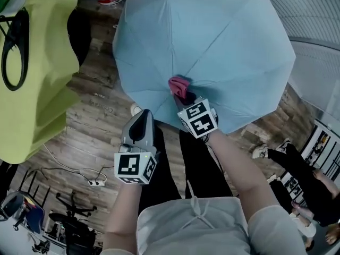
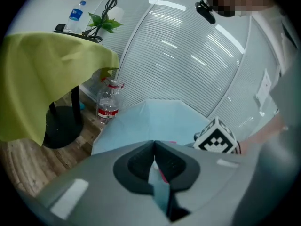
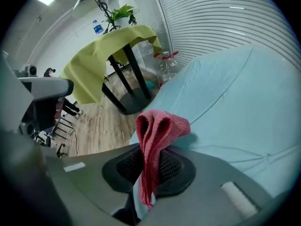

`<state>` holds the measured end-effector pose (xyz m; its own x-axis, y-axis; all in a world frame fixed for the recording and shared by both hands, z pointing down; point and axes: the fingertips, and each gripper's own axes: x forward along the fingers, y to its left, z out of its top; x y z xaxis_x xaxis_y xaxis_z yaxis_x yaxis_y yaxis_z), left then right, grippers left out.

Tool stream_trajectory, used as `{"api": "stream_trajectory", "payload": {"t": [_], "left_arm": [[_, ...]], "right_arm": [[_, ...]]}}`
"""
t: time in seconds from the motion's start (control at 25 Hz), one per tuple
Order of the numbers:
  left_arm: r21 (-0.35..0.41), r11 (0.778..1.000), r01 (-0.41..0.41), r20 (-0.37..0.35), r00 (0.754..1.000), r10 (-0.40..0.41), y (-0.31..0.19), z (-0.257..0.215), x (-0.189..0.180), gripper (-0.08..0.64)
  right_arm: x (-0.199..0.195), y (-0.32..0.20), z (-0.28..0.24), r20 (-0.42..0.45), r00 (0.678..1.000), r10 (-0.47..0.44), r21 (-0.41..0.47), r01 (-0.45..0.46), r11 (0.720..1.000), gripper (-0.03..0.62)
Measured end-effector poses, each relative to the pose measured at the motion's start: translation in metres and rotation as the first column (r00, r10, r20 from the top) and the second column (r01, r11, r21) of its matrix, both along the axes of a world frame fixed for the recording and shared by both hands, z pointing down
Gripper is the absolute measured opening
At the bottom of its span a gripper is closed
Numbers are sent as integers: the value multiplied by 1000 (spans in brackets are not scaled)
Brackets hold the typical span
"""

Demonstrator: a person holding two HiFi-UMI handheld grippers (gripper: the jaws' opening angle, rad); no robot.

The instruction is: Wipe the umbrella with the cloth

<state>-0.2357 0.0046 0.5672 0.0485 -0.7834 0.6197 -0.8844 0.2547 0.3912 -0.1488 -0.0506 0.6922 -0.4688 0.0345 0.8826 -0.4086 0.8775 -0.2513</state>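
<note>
- Open pale-blue umbrella [image 1: 212, 52] at 12 to 1 o'clock in the head view.
- Left gripper [image 2: 154, 149]: jaws closed on umbrella fabric at the canopy's 7 o'clock rim.
- Right gripper [image 3: 149, 160]: jaws clamped on the red cloth [image 3: 157, 128], near the 6 o'clock rim.

Head view looks steeply down on the umbrella [image 1: 212, 47]. Both gripper views face it at close range and share its canopy.

The left forearm [image 1: 125, 206] and right forearm [image 1: 239, 163] both reach forward and down. The left gripper [image 2: 154, 147] has its jaws closed on the edge of the light-blue umbrella [image 2: 160, 119]. The right gripper [image 3: 153, 149], just beside it and further forward, is clamped on a pink cloth [image 3: 157, 128].
</note>
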Motion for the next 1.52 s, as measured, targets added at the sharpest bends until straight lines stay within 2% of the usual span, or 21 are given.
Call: {"api": "stream_trajectory", "payload": {"t": [0.12, 0.24, 0.4, 0.6, 0.84, 1.52], "left_arm": [[-6, 1000, -24, 29, 999, 24, -1, 11, 7, 7], [-4, 1000, -19, 24, 1000, 19, -7, 16, 7, 8], [8, 999, -34, 40, 999, 34, -15, 12, 9, 7], [11, 997, -76, 51, 996, 75, -25, 8, 17, 8], [2, 996, -87, 57, 995, 87, -43, 1, 27, 8], [32, 983, -182, 49, 982, 181, -126, -22, 102, 8]], "right_arm": [[1, -3, 8, -10, 1000, -19, 14, 19, 1000, 52], [0, -11, 10, -26, 998, -50, 49, 51, 998, 53], [6, -25, 5, -67, 995, -76, 74, 81, 994, 54], [14, -47, -3, -71, 994, -84, 72, 89, 993, 54], [24, -85, -21, -85, 991, -106, 95, 114, 989, 54], [93, -170, -66, -91, 993, -75, 141, 88, 986, 55]]}}
